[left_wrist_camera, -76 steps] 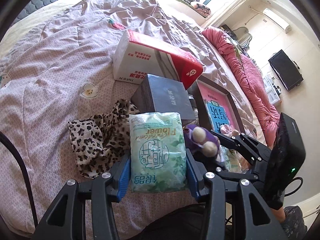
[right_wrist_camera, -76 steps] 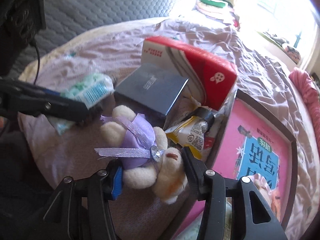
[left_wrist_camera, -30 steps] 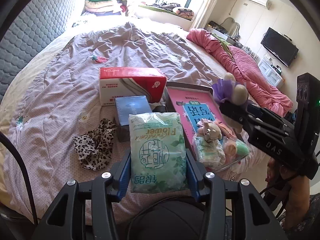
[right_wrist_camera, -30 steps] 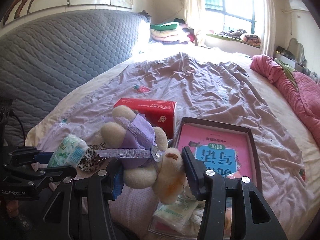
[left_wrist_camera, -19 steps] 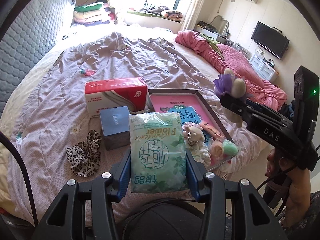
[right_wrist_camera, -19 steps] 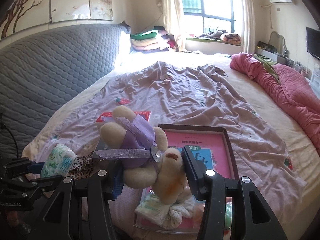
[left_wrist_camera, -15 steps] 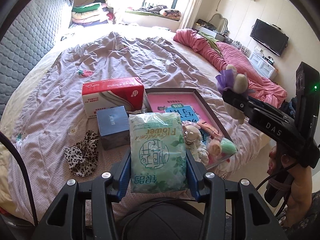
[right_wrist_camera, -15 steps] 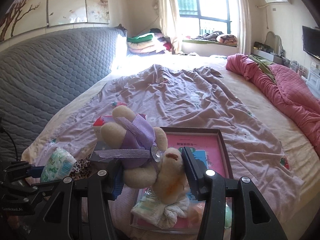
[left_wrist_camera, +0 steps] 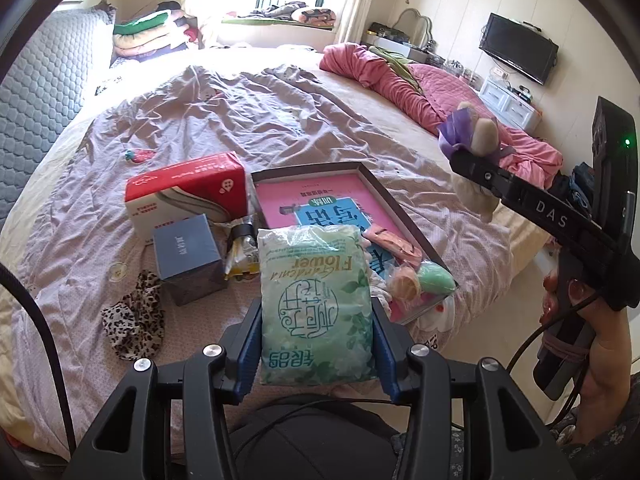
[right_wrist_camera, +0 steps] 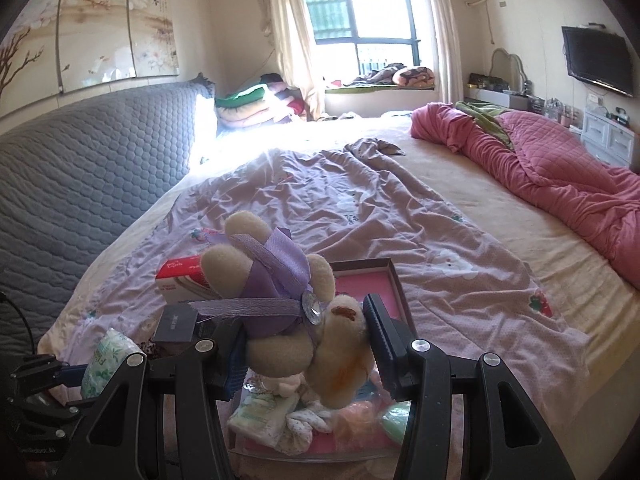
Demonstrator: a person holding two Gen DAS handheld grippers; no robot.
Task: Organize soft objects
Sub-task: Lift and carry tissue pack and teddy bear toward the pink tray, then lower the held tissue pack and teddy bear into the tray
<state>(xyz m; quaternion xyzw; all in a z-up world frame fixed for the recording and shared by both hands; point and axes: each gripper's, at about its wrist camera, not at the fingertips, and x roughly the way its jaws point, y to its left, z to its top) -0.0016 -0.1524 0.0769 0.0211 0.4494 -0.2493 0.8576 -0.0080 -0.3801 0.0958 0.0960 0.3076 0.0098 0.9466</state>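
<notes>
My left gripper (left_wrist_camera: 316,344) is shut on a green tissue pack (left_wrist_camera: 314,304), held above the near edge of the bed. My right gripper (right_wrist_camera: 306,348) is shut on a cream plush bear with a purple ribbon (right_wrist_camera: 288,308); the bear (left_wrist_camera: 474,136) and right gripper (left_wrist_camera: 480,168) also show at the right of the left wrist view. Below lies a box lid tray (left_wrist_camera: 404,216) with a pink book and small soft items (left_wrist_camera: 420,284). A leopard-print cloth (left_wrist_camera: 134,316) lies on the lilac quilt (left_wrist_camera: 240,120).
A red and white tissue box (left_wrist_camera: 184,196) and a blue-grey box (left_wrist_camera: 188,260) sit left of the tray, with a snack packet (left_wrist_camera: 242,256) between. A rolled pink quilt (right_wrist_camera: 560,176) lies along the right. A grey padded headboard (right_wrist_camera: 80,176) is on the left.
Both grippers have pulled back and up from the bed, still holding the tissue pack and the bear. The boxes and tray now look smaller and farther off, and more of the room shows.
</notes>
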